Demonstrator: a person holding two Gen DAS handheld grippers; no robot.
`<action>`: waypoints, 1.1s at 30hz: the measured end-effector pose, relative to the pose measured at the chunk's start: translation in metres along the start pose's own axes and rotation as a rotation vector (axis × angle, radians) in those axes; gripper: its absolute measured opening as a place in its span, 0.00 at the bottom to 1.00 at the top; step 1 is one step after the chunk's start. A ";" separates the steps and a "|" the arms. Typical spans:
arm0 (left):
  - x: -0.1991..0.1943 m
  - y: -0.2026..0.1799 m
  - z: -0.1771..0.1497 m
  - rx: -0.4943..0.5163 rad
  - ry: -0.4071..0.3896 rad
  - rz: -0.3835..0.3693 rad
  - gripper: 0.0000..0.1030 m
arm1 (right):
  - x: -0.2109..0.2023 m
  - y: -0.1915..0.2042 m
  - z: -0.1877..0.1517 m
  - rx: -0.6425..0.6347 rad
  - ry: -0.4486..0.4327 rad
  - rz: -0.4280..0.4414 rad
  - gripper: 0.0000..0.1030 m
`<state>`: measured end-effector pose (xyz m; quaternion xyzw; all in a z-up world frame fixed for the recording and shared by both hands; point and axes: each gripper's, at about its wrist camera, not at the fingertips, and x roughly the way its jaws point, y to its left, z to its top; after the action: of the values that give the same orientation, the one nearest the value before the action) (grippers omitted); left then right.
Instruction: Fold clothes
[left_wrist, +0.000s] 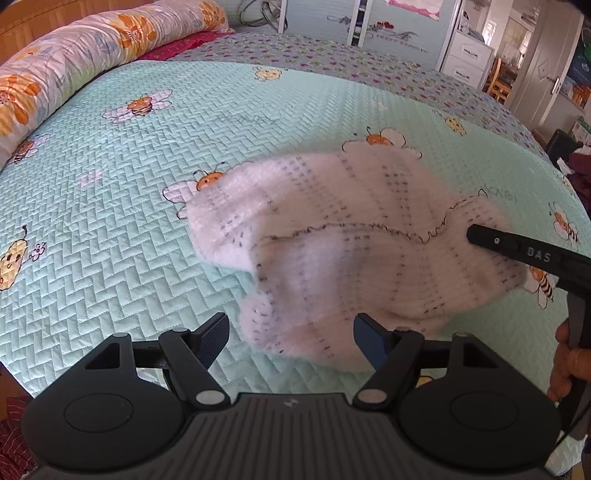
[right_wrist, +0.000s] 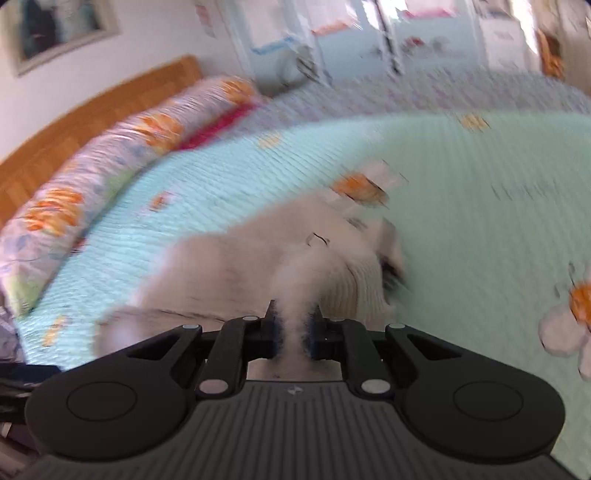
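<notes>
White knit garment (left_wrist: 354, 240) lies bunched on the bed (left_wrist: 129, 229), one edge pinched in the clenched right gripper (right_wrist: 293, 328), while the left gripper (left_wrist: 291, 332) hovers released beside it.

The garment (left_wrist: 343, 236) lies on the quilt (left_wrist: 129, 229), its near edge between the left gripper (left_wrist: 291, 339) fingers — right gripper (left_wrist: 476, 234) at its 3 o'clock edge. Bolster (left_wrist: 92, 48) at 10 o'clock, cabinet (left_wrist: 388, 26) at 12.
</notes>
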<state>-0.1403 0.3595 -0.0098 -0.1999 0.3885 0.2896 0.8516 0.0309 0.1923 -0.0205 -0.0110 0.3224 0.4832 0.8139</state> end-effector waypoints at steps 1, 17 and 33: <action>-0.006 0.005 0.002 -0.021 -0.018 0.000 0.75 | -0.008 0.020 0.004 -0.055 -0.031 0.035 0.13; 0.004 -0.017 0.006 0.083 -0.016 -0.048 0.75 | -0.011 0.068 -0.095 -0.226 0.135 0.215 0.21; 0.083 -0.070 0.027 0.136 0.021 0.036 0.13 | -0.027 -0.044 -0.082 0.180 0.060 -0.053 0.36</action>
<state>-0.0366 0.3504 -0.0498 -0.1377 0.4198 0.2760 0.8536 0.0150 0.1210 -0.0844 0.0390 0.3884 0.4300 0.8141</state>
